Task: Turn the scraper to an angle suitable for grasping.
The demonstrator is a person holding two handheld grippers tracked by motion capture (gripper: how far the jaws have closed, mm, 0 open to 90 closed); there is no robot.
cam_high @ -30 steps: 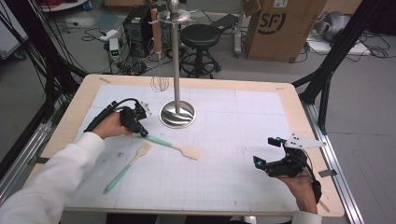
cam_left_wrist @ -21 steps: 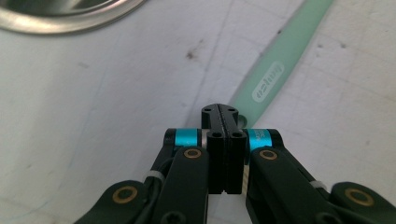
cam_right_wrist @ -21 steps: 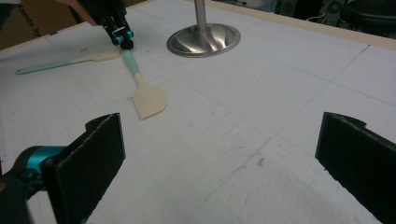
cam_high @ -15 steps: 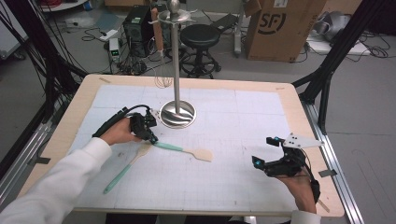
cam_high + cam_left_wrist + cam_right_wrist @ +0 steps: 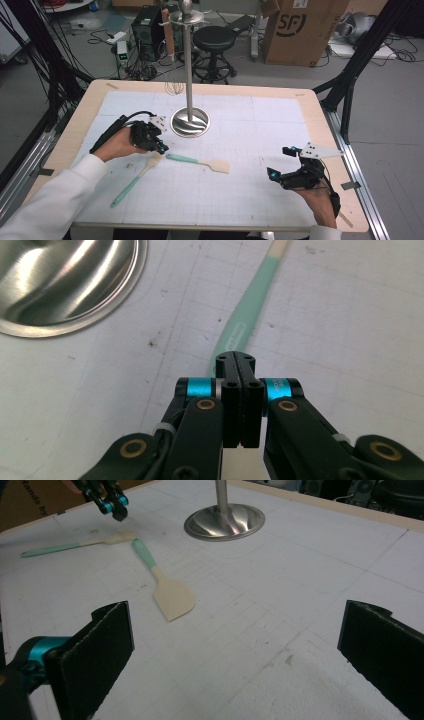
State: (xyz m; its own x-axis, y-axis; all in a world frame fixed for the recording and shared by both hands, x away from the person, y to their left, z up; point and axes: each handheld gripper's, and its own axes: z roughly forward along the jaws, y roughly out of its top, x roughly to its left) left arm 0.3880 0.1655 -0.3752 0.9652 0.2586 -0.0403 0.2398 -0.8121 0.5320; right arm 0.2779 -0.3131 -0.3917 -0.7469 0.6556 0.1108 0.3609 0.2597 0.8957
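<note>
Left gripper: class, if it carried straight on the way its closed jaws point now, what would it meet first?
Most likely the spatula's mint-green handle, which lies just past the tips of the shut left gripper. The gap between them is hard to judge.

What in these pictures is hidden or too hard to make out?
- Spatula: left gripper view, blade cut off by the top edge.
- Stand: right gripper view, pole cut off at the top.
- Whisk on the stand: high view, wires too thin to see clearly.
- Left gripper: high view, jaws too small to judge.
</note>
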